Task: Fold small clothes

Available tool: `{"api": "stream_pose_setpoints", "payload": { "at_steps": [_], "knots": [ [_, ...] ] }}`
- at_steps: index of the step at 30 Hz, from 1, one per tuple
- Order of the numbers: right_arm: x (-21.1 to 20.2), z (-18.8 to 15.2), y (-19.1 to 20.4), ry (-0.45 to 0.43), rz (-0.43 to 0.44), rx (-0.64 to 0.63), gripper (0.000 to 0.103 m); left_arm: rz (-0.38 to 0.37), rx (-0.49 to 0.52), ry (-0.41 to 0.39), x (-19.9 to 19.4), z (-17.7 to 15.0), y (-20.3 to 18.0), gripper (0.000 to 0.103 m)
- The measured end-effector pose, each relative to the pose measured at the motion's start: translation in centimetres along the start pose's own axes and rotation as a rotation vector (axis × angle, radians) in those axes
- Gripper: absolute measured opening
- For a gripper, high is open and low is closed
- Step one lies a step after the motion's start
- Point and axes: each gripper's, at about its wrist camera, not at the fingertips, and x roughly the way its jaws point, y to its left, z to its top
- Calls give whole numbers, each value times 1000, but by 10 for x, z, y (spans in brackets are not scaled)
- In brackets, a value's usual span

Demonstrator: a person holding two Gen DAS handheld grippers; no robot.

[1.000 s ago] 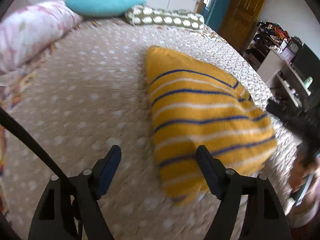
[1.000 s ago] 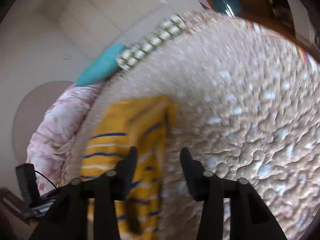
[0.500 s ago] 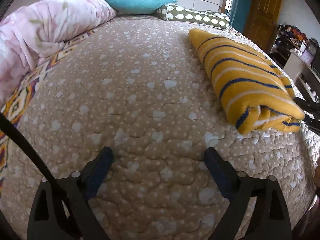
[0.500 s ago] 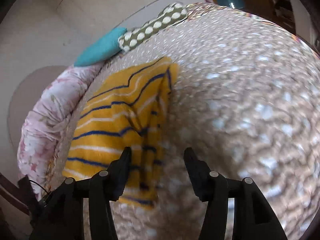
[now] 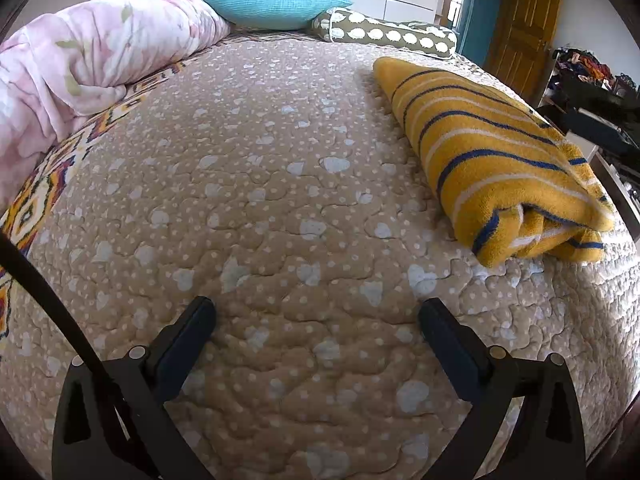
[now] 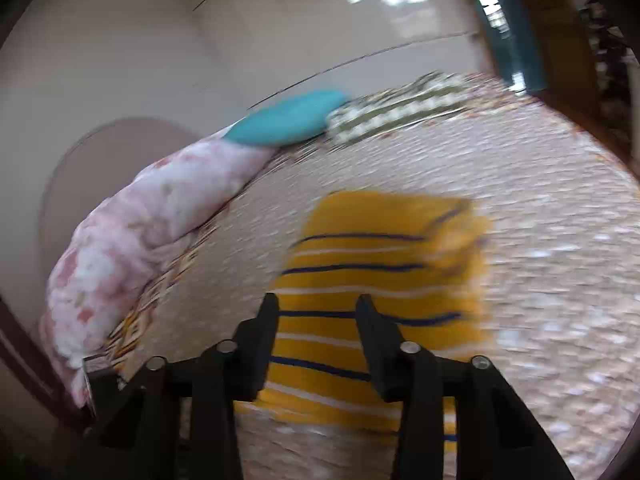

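A yellow garment with blue and white stripes (image 5: 492, 152) lies folded in a thick bundle on the right side of the bed. My left gripper (image 5: 316, 308) is open and empty, low over the bare quilt to the left of the garment. In the blurred right wrist view the same garment (image 6: 384, 264) lies just ahead of and below my right gripper (image 6: 316, 300), which is open and empty above the garment's near end.
The bed has a tan quilt with white spots (image 5: 260, 200). A rolled pink floral duvet (image 5: 92, 64) lies along the left edge. A teal pillow (image 5: 272, 4) and an olive spotted pillow (image 5: 384, 32) lie at the head. A wooden door (image 5: 524, 20) and cluttered shelves (image 5: 592, 80) stand at right.
My left gripper has pulled back and left off the garment and now sits over bare quilt. My right gripper has swung round to face the garment's end. The garment lies folded.
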Motion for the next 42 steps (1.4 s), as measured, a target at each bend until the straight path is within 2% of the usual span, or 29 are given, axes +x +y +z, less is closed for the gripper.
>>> {"api": "stream_pose_setpoints", "payload": {
  "at_steps": [2, 4, 7, 9, 13, 15, 18, 20, 23, 25, 27, 30, 32, 34, 37, 39, 40, 42],
  "knots": [
    [28, -3, 8, 81, 87, 21, 32, -1, -1, -1, 0, 0, 0, 102],
    [56, -13, 8, 169, 127, 51, 32, -5, -3, -2, 0, 0, 1, 102],
    [71, -33, -3, 208, 157, 105, 29, -12, -6, -4, 0, 0, 1, 102],
    [63, -46, -6, 213, 192, 113, 29, -17, -9, -5, 0, 1, 3, 102],
    [31, -66, -4, 255, 197, 58, 29, -17, -10, -5, 0, 1, 3, 102],
    [9, -67, -8, 232, 203, 46, 31, -17, -10, -5, 0, 1, 2, 102],
    [-25, -57, -25, 126, 155, 63, 31, -16, -7, -4, 1, 2, 3, 102],
    [-32, -49, -48, 90, 110, 108, 32, -17, -8, -5, 1, 1, 3, 102],
    [-24, -49, -89, 99, -55, 184, 31, -16, -7, -4, 1, 2, 3, 102],
    [-26, -53, -100, 99, -158, 206, 37, -16, -7, -5, 1, 2, 2, 102],
    [-39, -56, -100, 52, -150, 217, 37, -16, -8, -5, 1, 1, 2, 102],
    [-57, -50, -79, -30, -201, 151, 37, -16, -7, -5, 1, 1, 2, 102],
    [-60, -42, -63, -53, -166, 125, 37, -16, -7, -5, 1, 1, 2, 102],
    [-53, -37, -43, -45, -83, 111, 37, -16, -8, -6, 1, 1, 2, 102],
    [-27, -38, -13, 24, 105, 108, 37, -19, -9, -7, 1, 2, 2, 102],
    [-1, -42, -2, 102, 252, 147, 37, -18, -8, -7, 1, 1, 3, 102],
    [12, -43, 2, 135, 300, 171, 37, -19, -9, -7, 1, 2, 3, 102],
    [38, -47, 7, 189, 329, 194, 37, -24, -12, -9, 1, 2, 4, 102]
  ]
}}
